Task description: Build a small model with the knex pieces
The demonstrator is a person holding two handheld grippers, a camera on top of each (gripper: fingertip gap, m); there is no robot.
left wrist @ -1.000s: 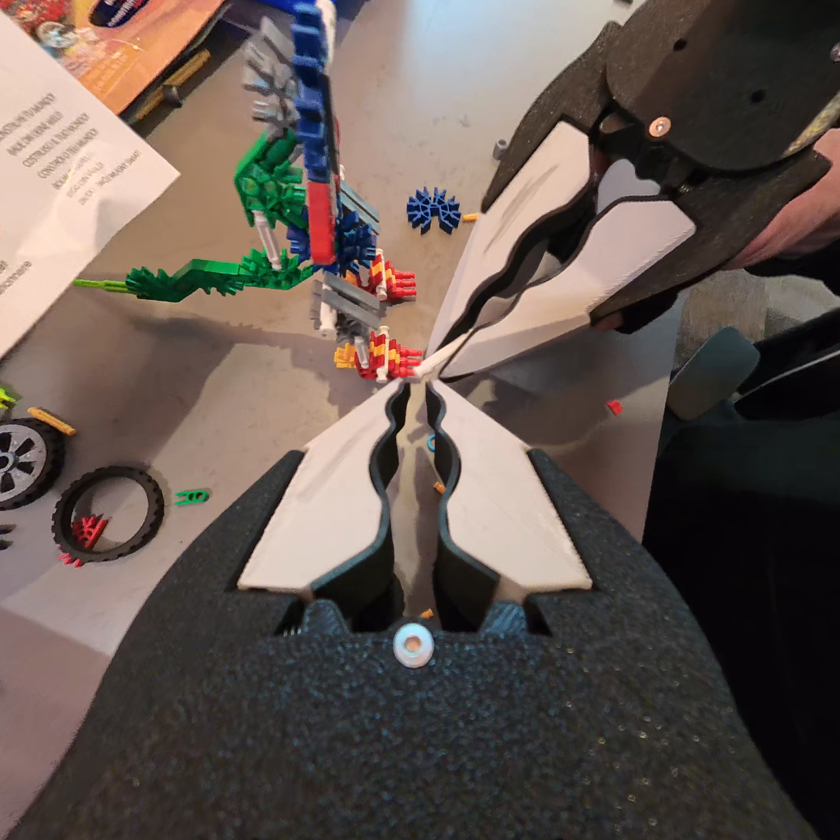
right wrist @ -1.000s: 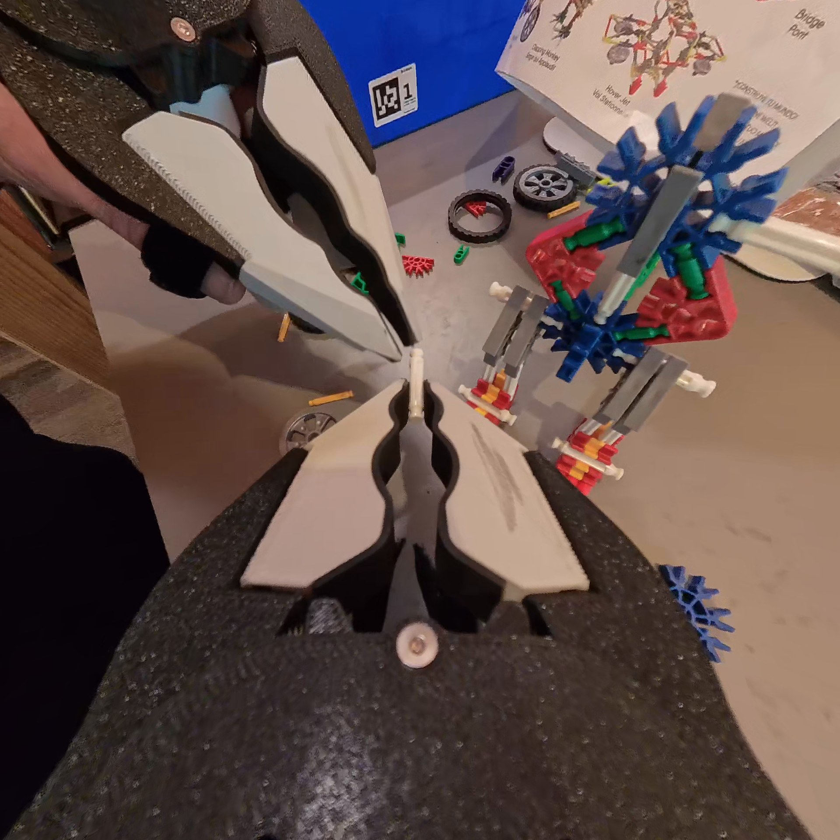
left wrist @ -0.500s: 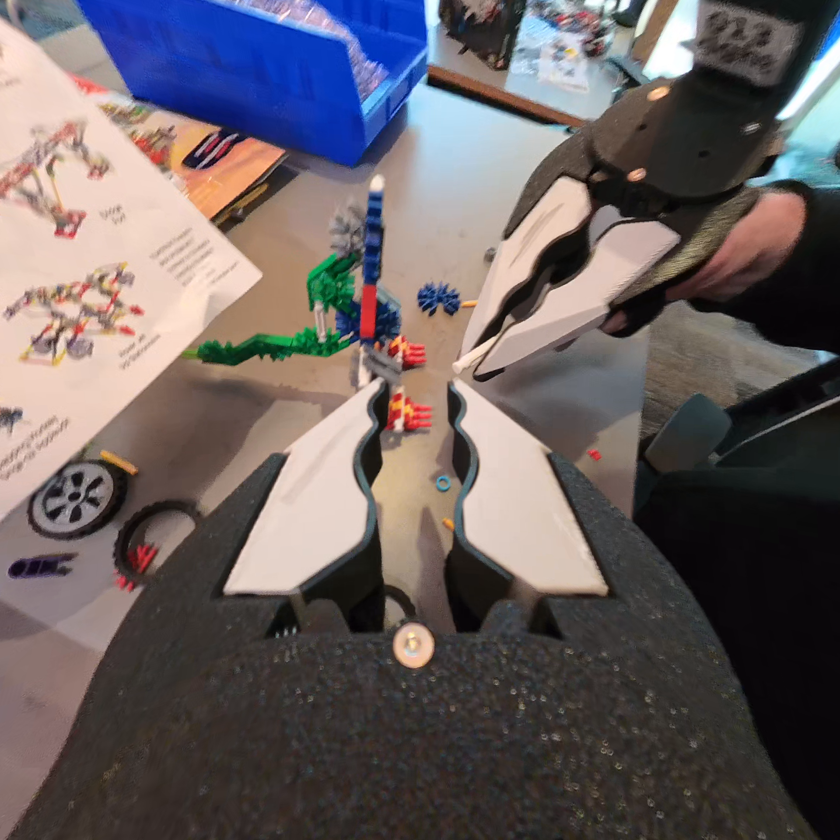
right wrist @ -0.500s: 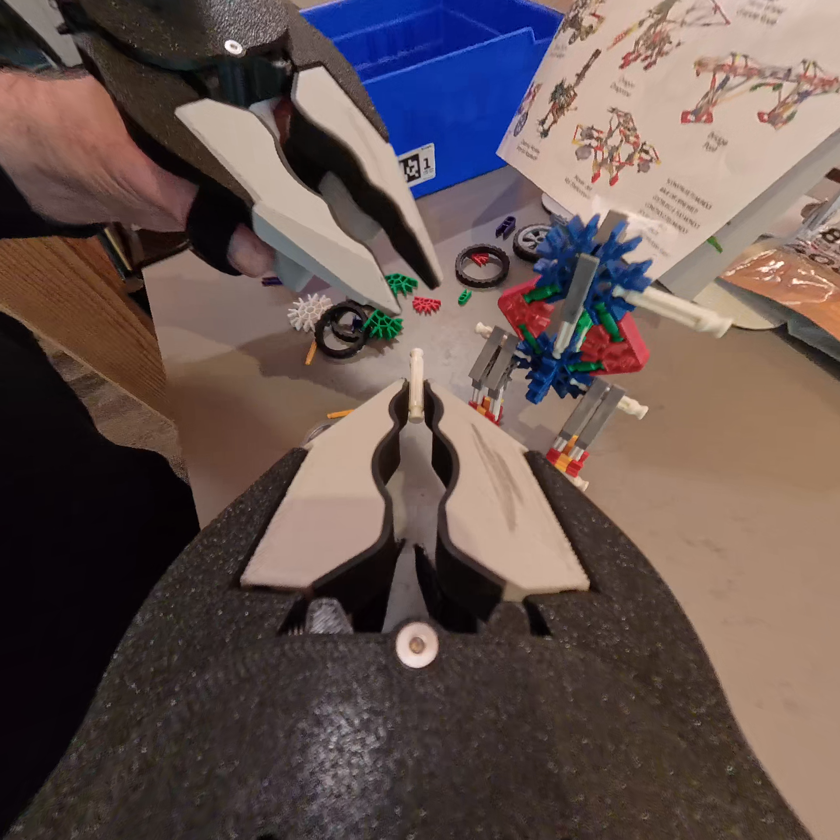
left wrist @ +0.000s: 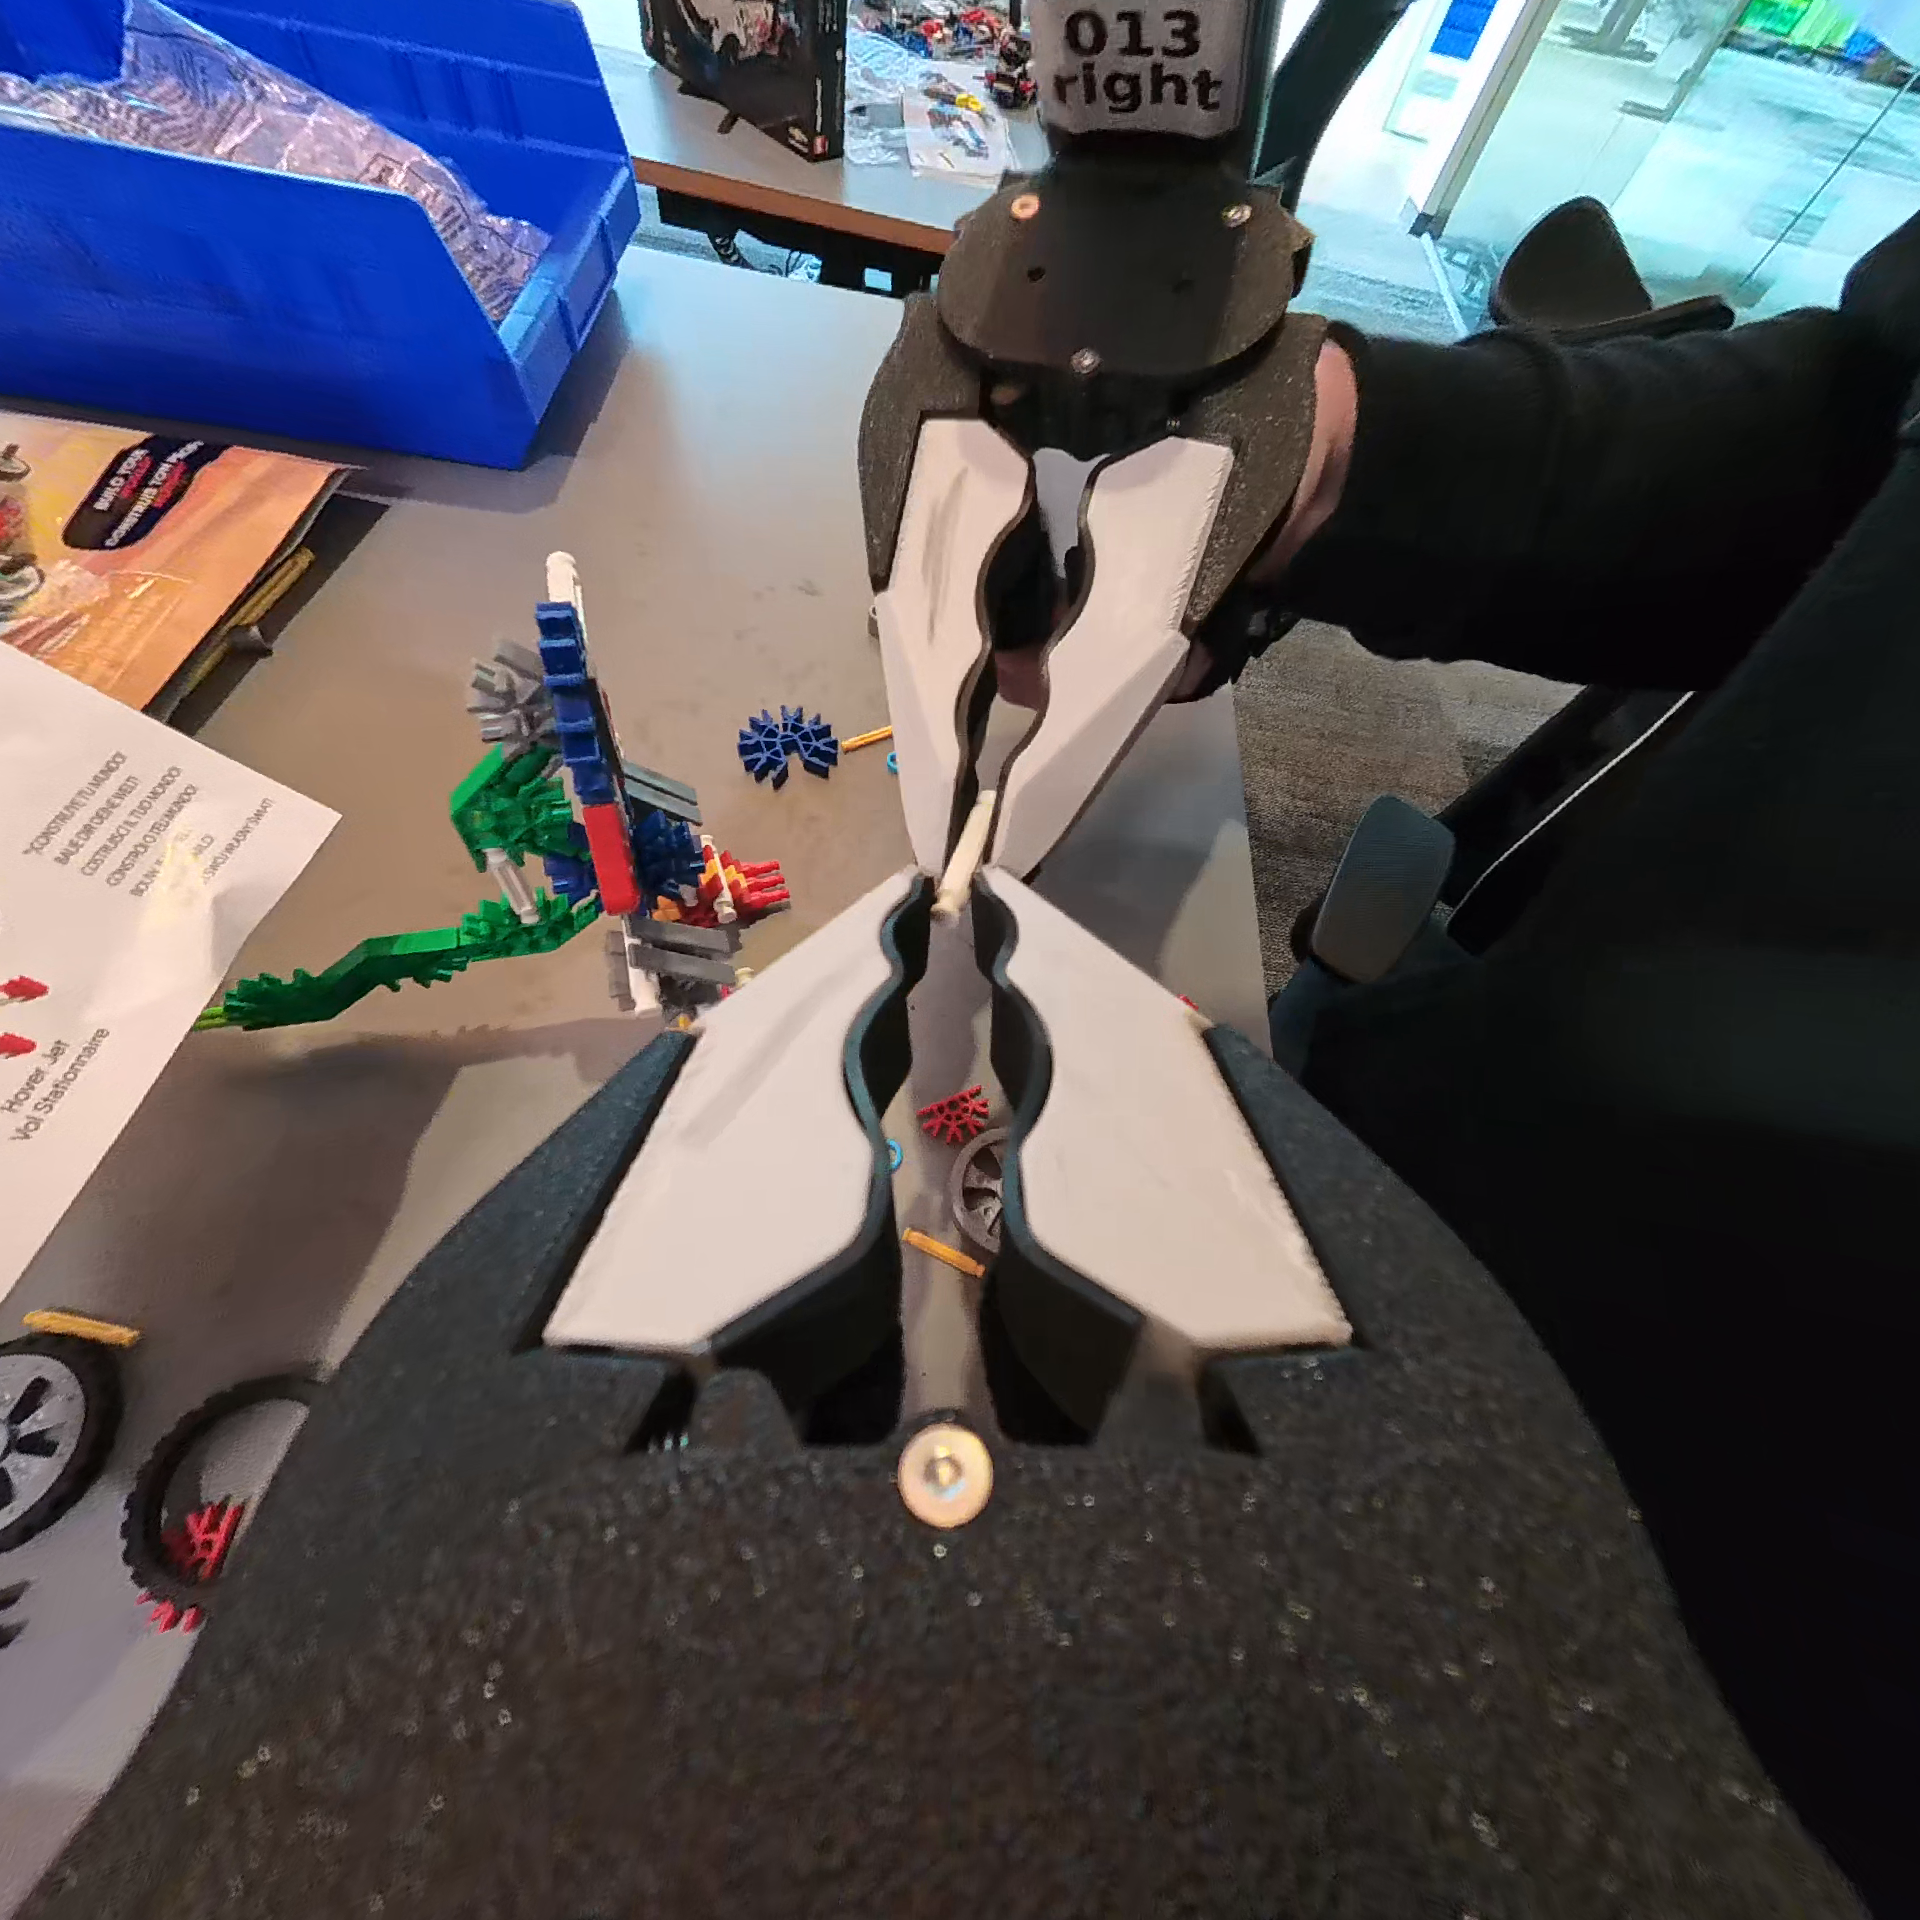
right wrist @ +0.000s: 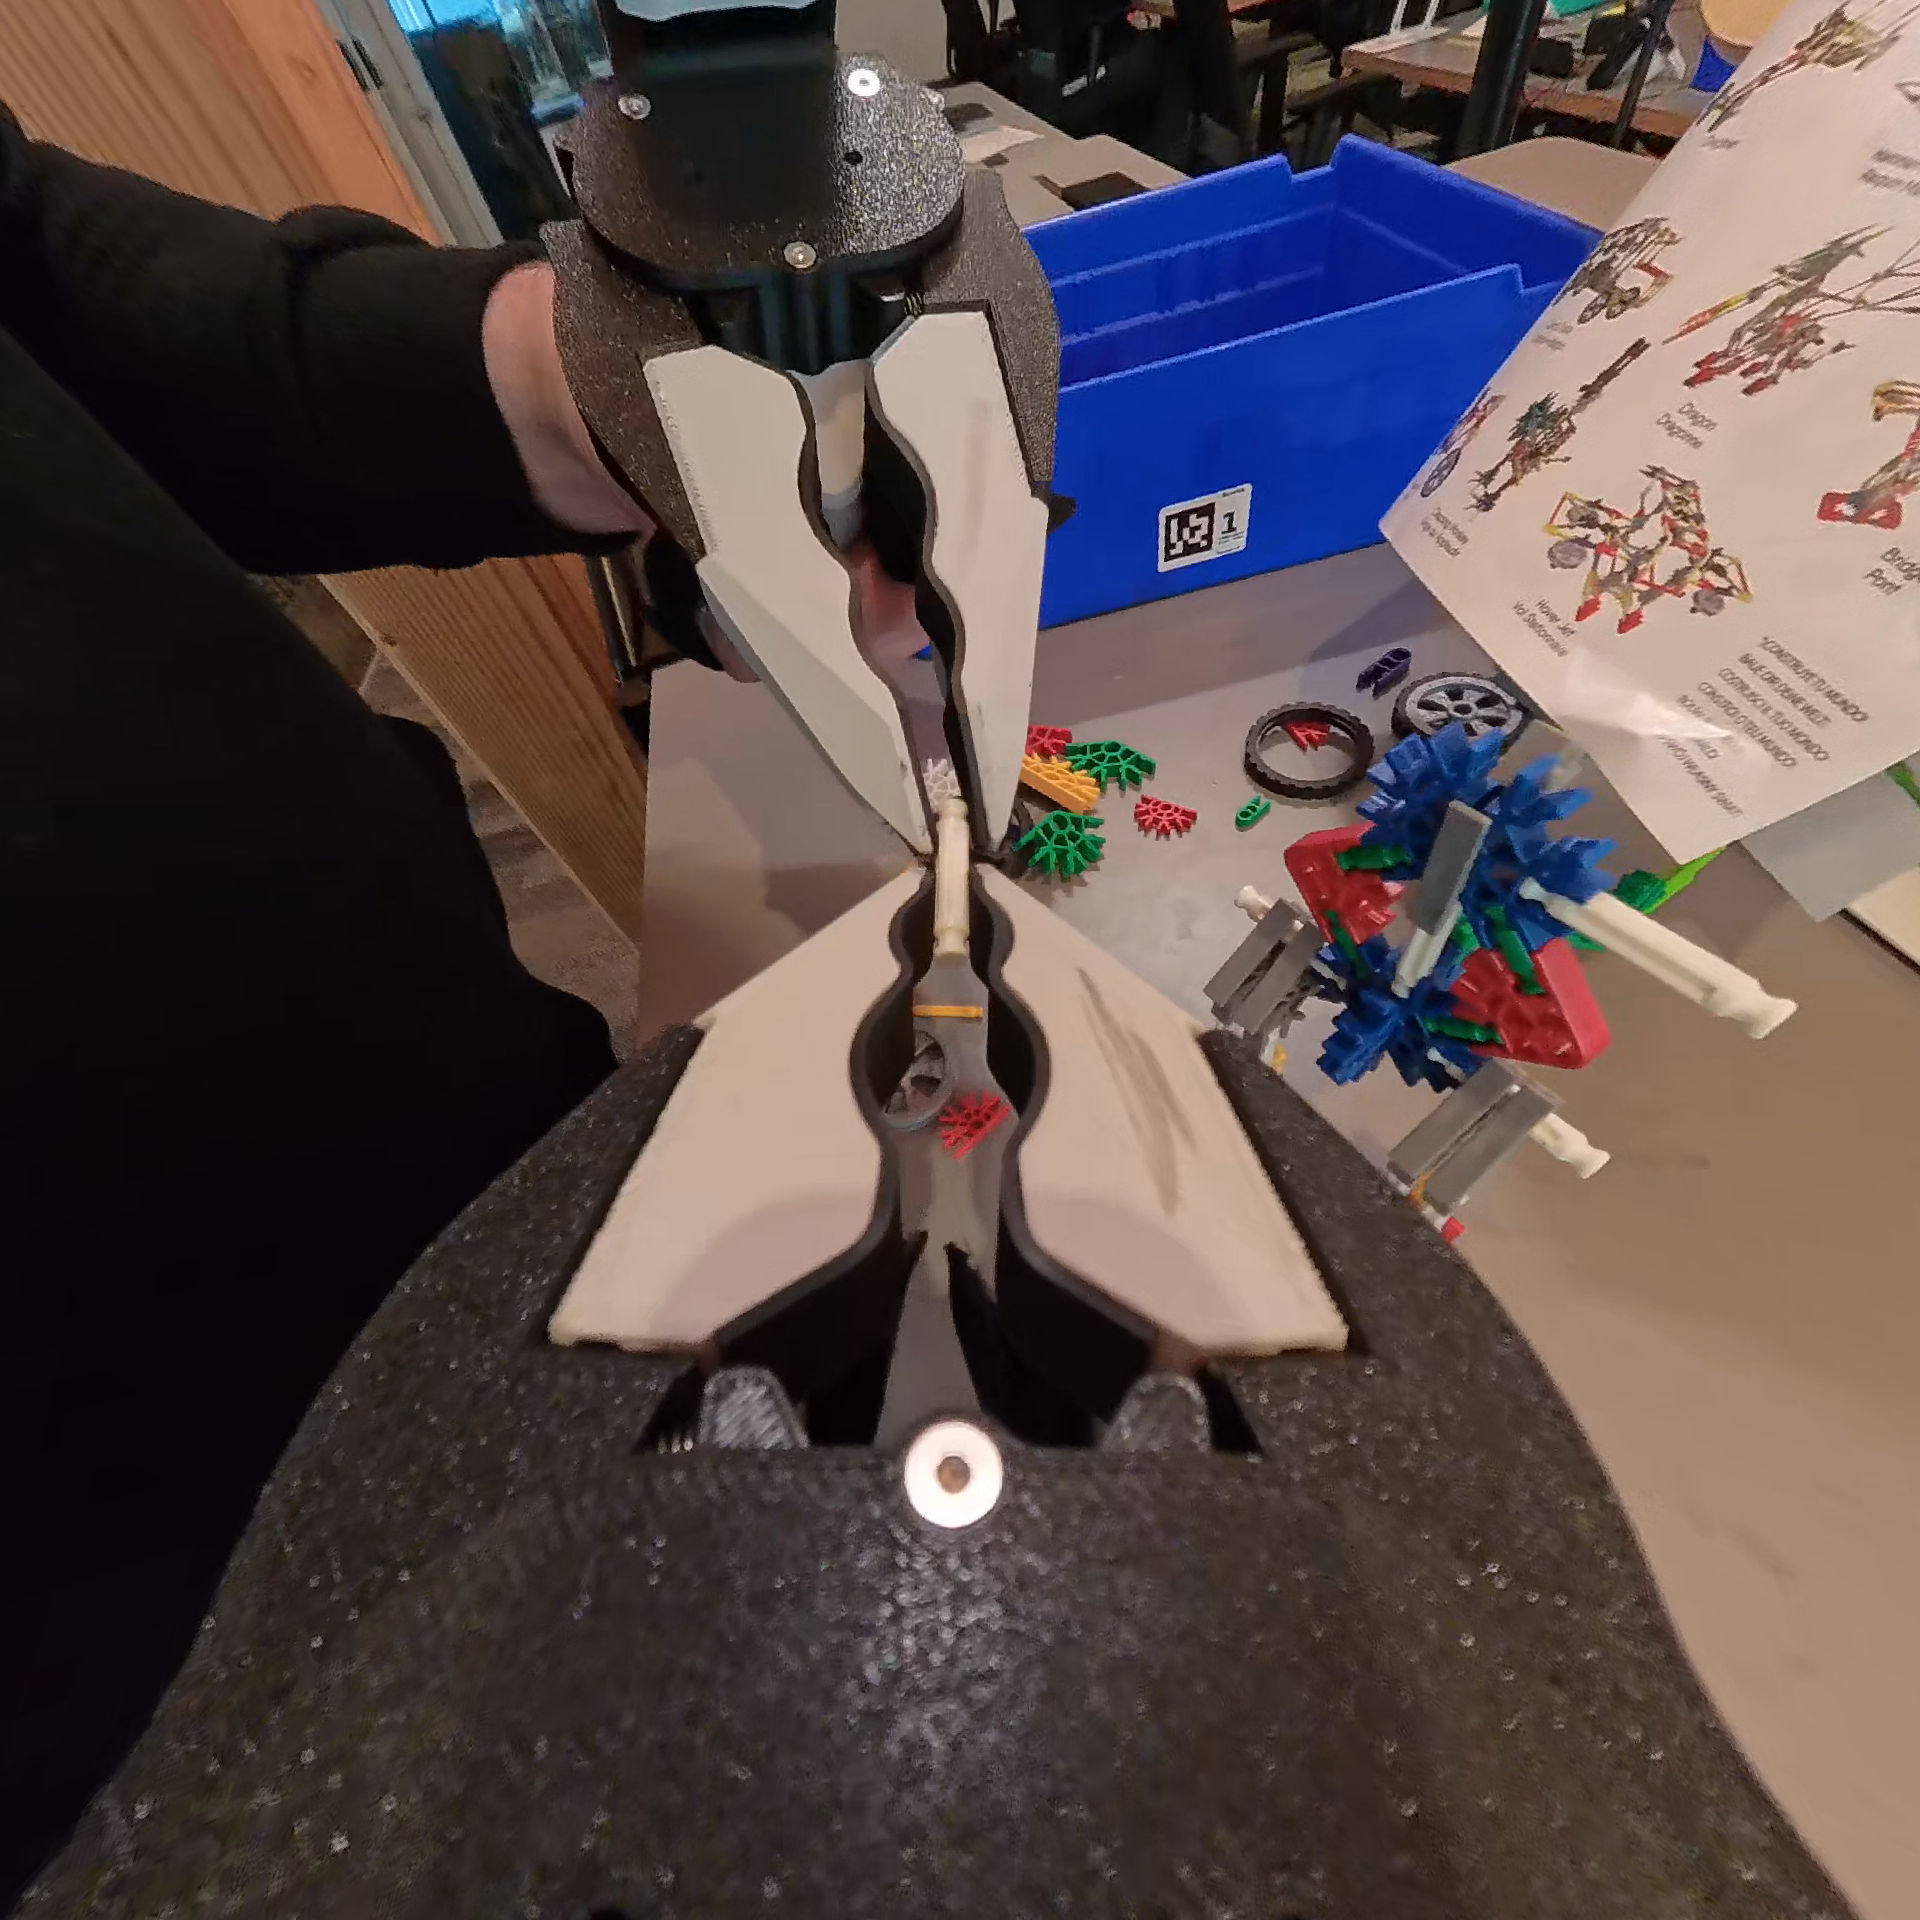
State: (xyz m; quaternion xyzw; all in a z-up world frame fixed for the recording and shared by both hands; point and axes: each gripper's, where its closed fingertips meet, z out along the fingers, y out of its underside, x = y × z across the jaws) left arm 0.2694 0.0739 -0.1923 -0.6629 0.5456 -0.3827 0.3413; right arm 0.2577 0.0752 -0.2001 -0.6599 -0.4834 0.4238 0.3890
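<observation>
The right gripper [right wrist: 949,881] has its fingers closed on a short white rod [right wrist: 951,883]. The rod's long axis runs straight forward along those fingers. One end sits back in the slot between them and the other end pokes out past the tips.

The left gripper [left wrist: 951,883] faces it tip to tip, so the two pairs of fingers point at each other along almost the same line. The free end of the rod lies between the left fingertips [left wrist: 912,902], which stand only a narrow gap apart. Whether they actually pinch the rod or only flank it cannot be told from either view.

The rod and both sets of tips hang above the bench [left wrist: 727,468], clear of it.

Directly below the left fingers, loose on the bench, lie a red snowflake connector [left wrist: 953,1114], a grey wheel hub [left wrist: 982,1184] and a short yellow rod [left wrist: 940,1250].

A multicoloured construction-toy model [left wrist: 603,831] stands to the left of the left fingers, near but apart. Seen from the right wrist it stands to the right of the right fingers.

A blue bin [left wrist: 312,260] sits farther off, ahead and to the left. A printed instruction sheet [left wrist: 104,883] lies at the far left.
</observation>
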